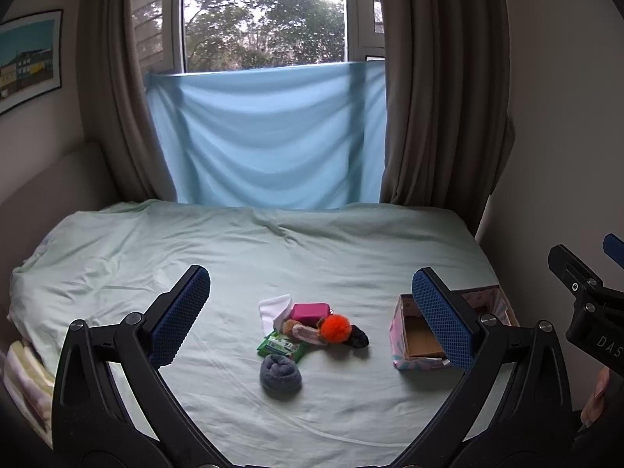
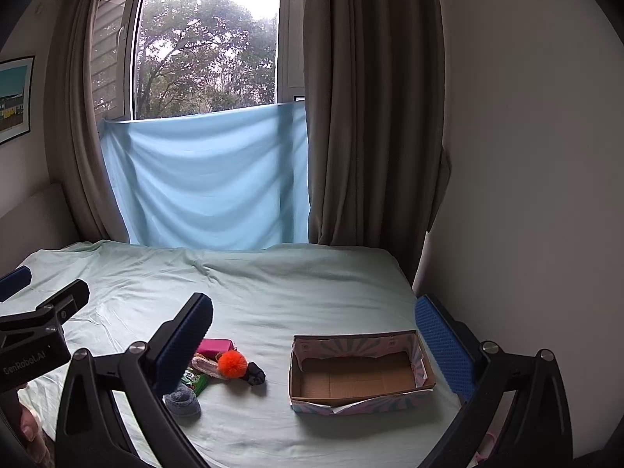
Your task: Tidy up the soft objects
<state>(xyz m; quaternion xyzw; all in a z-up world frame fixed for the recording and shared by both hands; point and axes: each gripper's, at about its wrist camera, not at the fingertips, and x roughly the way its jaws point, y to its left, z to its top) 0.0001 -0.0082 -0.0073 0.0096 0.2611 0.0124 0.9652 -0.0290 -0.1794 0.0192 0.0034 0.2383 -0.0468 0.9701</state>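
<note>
I see my left gripper [image 1: 312, 316] spread wide, holding nothing, above the bed [image 1: 273, 241]. My right gripper [image 2: 312, 351] is equally wide and empty. The soft objects [image 1: 308, 331] lie heaped just left of the open box [image 2: 358, 374].

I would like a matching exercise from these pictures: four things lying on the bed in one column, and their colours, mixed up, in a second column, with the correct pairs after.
Things
1. pom-pom
2. rolled sock
3. pouch
4. wipes packet

Colours
A. green
B. grey-blue
C. orange
D. pink

Pairs: 1-C, 2-B, 3-D, 4-A
</note>
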